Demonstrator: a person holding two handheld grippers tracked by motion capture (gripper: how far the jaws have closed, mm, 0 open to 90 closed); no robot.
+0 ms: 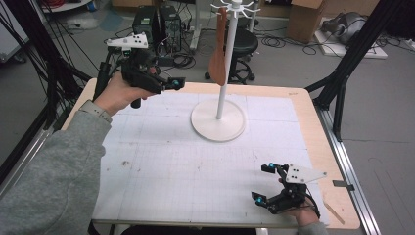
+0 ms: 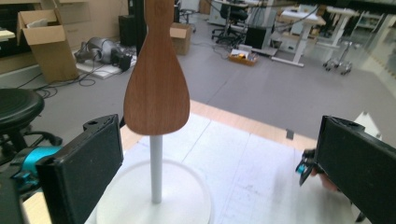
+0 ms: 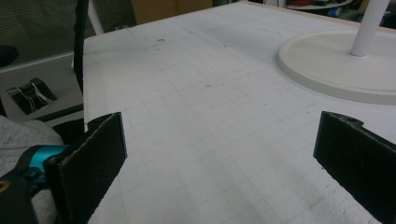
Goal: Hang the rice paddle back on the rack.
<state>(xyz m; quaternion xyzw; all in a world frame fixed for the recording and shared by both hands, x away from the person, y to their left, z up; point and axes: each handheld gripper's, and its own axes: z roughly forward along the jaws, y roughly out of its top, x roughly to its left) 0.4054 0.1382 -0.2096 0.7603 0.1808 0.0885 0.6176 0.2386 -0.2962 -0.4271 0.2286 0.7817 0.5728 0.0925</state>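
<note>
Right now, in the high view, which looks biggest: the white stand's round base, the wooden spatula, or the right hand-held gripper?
1. Round base
2. Wooden spatula and right hand-held gripper: these look similar, and the gripper sits nearer the camera, so no ranking.

Light: even, soft indoor light from above; all three views moderately bright.
Shadows: faint, diffuse; a weak one rings the stand (image 1: 218,120) base on the table (image 1: 161,161).
Glare: none strong; pale sheen on the table in the right gripper view.
Focus: near black tongs soft in both gripper views; spatula (image 2: 156,93) sharp.
Distortion: slight wide-angle bend at high-view edges.
</note>
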